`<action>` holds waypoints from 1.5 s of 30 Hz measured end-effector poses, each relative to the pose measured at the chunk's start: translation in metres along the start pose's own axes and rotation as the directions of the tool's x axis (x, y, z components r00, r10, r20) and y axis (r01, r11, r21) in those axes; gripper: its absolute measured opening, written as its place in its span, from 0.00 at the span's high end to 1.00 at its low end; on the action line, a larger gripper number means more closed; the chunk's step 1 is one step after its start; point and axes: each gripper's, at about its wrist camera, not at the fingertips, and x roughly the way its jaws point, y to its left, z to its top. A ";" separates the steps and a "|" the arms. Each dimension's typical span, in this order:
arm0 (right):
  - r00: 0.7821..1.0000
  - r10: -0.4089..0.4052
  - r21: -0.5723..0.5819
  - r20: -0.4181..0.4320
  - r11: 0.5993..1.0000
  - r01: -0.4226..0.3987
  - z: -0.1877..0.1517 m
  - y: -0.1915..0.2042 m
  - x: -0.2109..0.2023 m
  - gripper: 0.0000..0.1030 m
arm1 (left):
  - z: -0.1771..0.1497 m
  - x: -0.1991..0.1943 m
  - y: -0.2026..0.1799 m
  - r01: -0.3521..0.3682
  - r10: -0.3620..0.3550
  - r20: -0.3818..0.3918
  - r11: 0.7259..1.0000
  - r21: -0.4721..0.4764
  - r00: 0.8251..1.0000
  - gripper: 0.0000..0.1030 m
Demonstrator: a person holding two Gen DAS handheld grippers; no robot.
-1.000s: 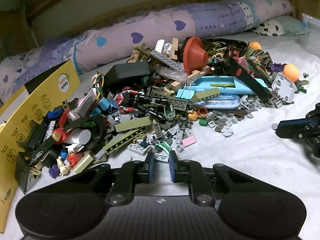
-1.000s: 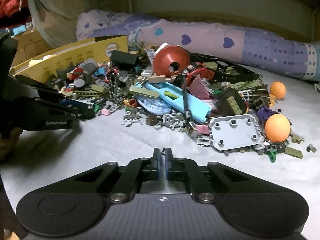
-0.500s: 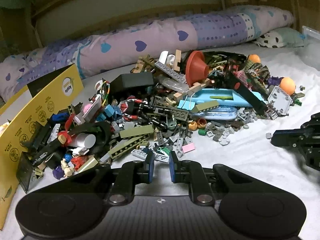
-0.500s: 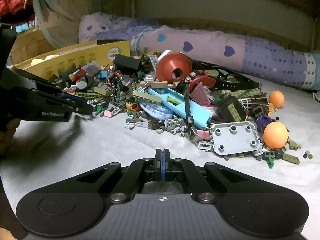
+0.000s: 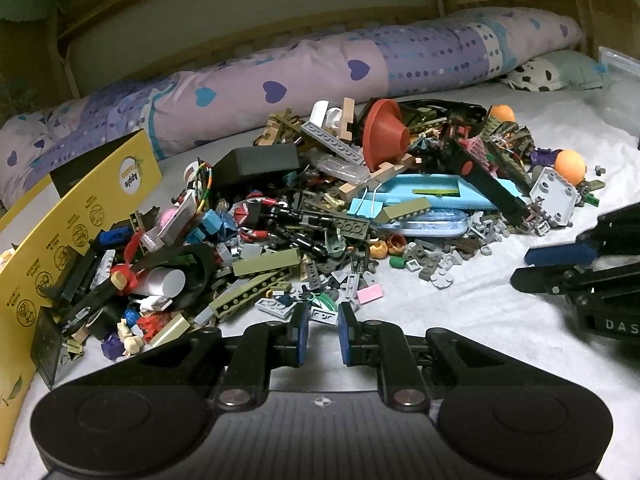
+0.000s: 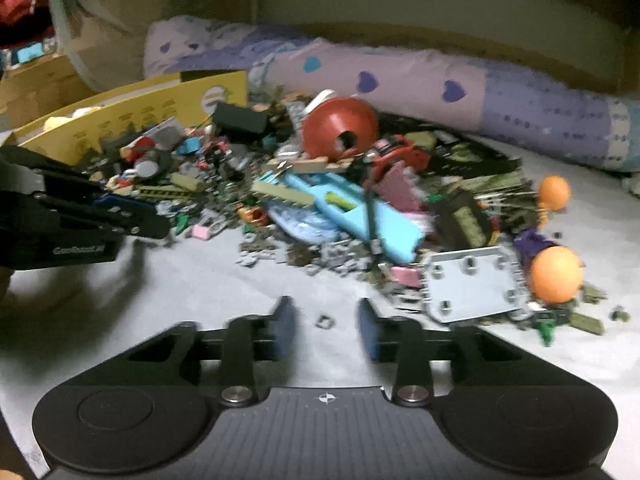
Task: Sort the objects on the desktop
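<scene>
A big pile of small toy bricks and odd bits (image 5: 320, 216) lies on a grey sheet. It holds a red funnel (image 5: 384, 136), a light-blue case (image 5: 432, 196), a black box (image 5: 256, 164), two orange balls (image 5: 570, 162) and a grey square plate (image 6: 472, 284). My left gripper (image 5: 322, 320) sits at the pile's near edge, jaws slightly apart and empty. My right gripper (image 6: 326, 326) is open and empty, with a tiny grey piece (image 6: 324, 322) on the sheet between its fingers. The right wrist view is blurred.
A yellow cardboard box (image 5: 80, 216) stands at the pile's left. A long purple heart-print pillow (image 5: 320, 80) lies behind the pile. The right gripper shows at the right edge of the left wrist view (image 5: 580, 264); the left gripper shows in the right wrist view (image 6: 80, 216).
My right gripper has opened from shut and moved in toward the pile. My left gripper has pulled back slightly; its jaw gap is about the same.
</scene>
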 end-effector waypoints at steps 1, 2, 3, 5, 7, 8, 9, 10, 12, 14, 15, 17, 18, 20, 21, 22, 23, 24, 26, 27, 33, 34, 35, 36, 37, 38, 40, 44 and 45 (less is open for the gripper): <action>1.000 0.007 -0.003 -0.005 1.000 -0.007 0.000 0.001 0.001 0.84 | 0.000 0.000 0.000 0.000 0.000 0.001 1.000 -0.001 1.000 0.84; 1.000 0.006 -0.002 -0.008 1.000 -0.006 0.000 0.001 0.001 0.92 | 0.000 0.000 0.000 0.001 -0.001 0.001 1.000 -0.003 1.000 0.84; 1.000 0.005 0.006 -0.008 1.000 -0.005 -0.001 0.001 0.001 0.92 | 0.000 0.000 0.001 0.002 -0.002 0.001 1.000 -0.004 1.000 0.84; 1.000 -0.005 0.024 0.006 1.000 0.005 -0.002 0.000 -0.002 0.92 | 0.000 -0.001 0.001 0.003 -0.003 0.006 1.000 -0.006 1.000 0.84; 1.000 -0.014 0.035 0.024 0.999 0.013 0.000 0.001 -0.006 0.92 | 0.001 -0.005 0.002 -0.008 0.008 0.029 1.000 -0.012 1.000 0.84; 0.999 -0.013 0.042 0.038 0.999 0.012 0.002 0.001 -0.010 0.92 | 0.002 -0.010 0.004 -0.013 0.014 0.055 1.000 -0.017 0.998 0.84; 0.998 -0.007 0.040 0.058 0.999 0.005 0.005 0.004 -0.014 0.92 | 0.004 -0.015 0.005 -0.016 0.017 0.077 1.000 -0.022 0.997 0.84; 0.997 0.003 0.029 0.077 1.000 -0.006 0.009 0.007 -0.018 0.92 | 0.005 -0.020 0.005 -0.021 0.023 0.095 0.999 -0.025 0.995 0.84; 0.993 0.022 0.018 0.117 1.000 -0.024 0.018 0.013 -0.027 0.92 | 0.007 -0.029 0.006 -0.036 0.040 0.125 0.999 -0.033 0.991 0.84; 0.989 0.036 0.009 0.147 0.999 -0.038 0.025 0.018 -0.034 0.92 | 0.008 -0.036 0.008 -0.042 0.048 0.143 0.998 -0.042 0.989 0.84; 0.987 0.040 0.007 0.153 0.999 -0.041 0.027 0.021 -0.035 0.92 | 0.008 -0.039 0.008 -0.044 0.050 0.148 0.998 -0.046 0.988 0.84; 0.987 0.042 0.006 0.154 0.999 -0.043 0.029 0.024 -0.036 0.92 | 0.007 -0.044 0.009 -0.049 0.057 0.158 0.997 -0.058 0.986 0.84; 0.988 0.043 0.006 0.151 0.999 -0.045 0.030 0.026 -0.036 0.92 | 0.007 -0.046 0.010 -0.050 0.060 0.161 0.997 -0.063 0.985 0.84; 0.987 0.047 0.003 0.153 0.999 -0.048 0.033 0.030 -0.037 0.92 | 0.006 -0.050 0.010 -0.049 0.062 0.163 0.996 -0.079 0.985 0.84; 0.986 0.048 -0.002 0.157 0.999 -0.049 0.034 0.032 -0.038 0.92 | 0.004 -0.053 0.010 -0.052 0.065 0.164 0.995 -0.085 0.984 0.84; 0.986 0.049 -0.007 0.161 0.999 -0.048 0.036 0.033 -0.039 0.92 | 0.003 -0.057 0.011 -0.060 0.075 0.165 0.994 -0.092 0.983 0.84; 0.985 0.051 -0.011 0.164 0.999 -0.050 0.038 0.035 -0.039 0.92 | 0.002 -0.060 0.011 -0.071 0.087 0.166 0.993 -0.100 0.982 0.84; 0.985 0.055 -0.013 0.162 0.998 -0.053 0.039 0.037 -0.038 0.92 | 0.001 -0.063 0.012 -0.079 0.096 0.165 0.991 -0.107 0.982 0.84; 0.987 0.065 -0.010 0.149 0.998 -0.065 0.043 0.040 -0.035 0.92 | -0.001 -0.070 0.017 -0.102 0.123 0.168 0.986 -0.128 0.978 0.84; 0.987 0.074 -0.011 0.144 0.997 -0.074 0.046 0.043 -0.032 0.92 | -0.001 -0.074 0.021 -0.111 0.134 0.171 0.984 -0.137 0.976 0.84; 0.967 0.135 -0.054 0.217 0.991 -0.126 0.071 0.075 -0.029 0.92 | -0.009 -0.089 0.053 -0.151 0.185 0.168 0.969 -0.197 0.968 0.84; 0.963 0.147 -0.058 0.224 0.989 -0.137 0.075 0.081 -0.028 0.92 | -0.011 -0.091 0.057 -0.156 0.192 0.171 0.967 -0.203 0.966 0.84; 0.961 0.158 -0.061 0.228 0.987 -0.148 0.078 0.086 -0.027 0.92 | -0.012 -0.094 0.062 -0.163 0.202 0.172 0.963 -0.215 0.964 0.84; 0.959 0.170 -0.068 0.228 0.985 -0.159 0.081 0.092 -0.026 0.92 | -0.013 -0.096 0.067 -0.170 0.212 0.171 0.959 -0.227 0.962 0.84; 0.957 0.183 -0.077 0.225 0.982 -0.170 0.083 0.097 -0.025 0.92 | -0.015 -0.098 0.071 -0.180 0.224 0.169 0.954 -0.240 0.960 0.84; 0.955 0.196 -0.084 0.222 0.980 -0.182 0.085 0.103 -0.023 0.92 | -0.016 -0.099 0.075 -0.188 0.232 0.166 0.951 -0.245 0.958 0.84; 0.952 0.222 -0.088 0.211 0.974 -0.207 0.088 0.114 -0.019 0.92 | -0.019 -0.104 0.081 -0.208 0.254 0.164 0.944 -0.254 0.953 0.84; 0.946 0.267 -0.073 0.183 0.963 -0.258 0.096 0.132 -0.010 0.92 | -0.030 -0.115 0.103 -0.260 0.311 0.134 0.917 -0.303 0.941 0.84; 0.944 0.276 -0.082 0.181 0.961 -0.265 0.097 0.138 -0.010 0.92 | -0.032 -0.117 0.108 -0.277 0.329 0.122 0.907 -0.317 0.936 0.84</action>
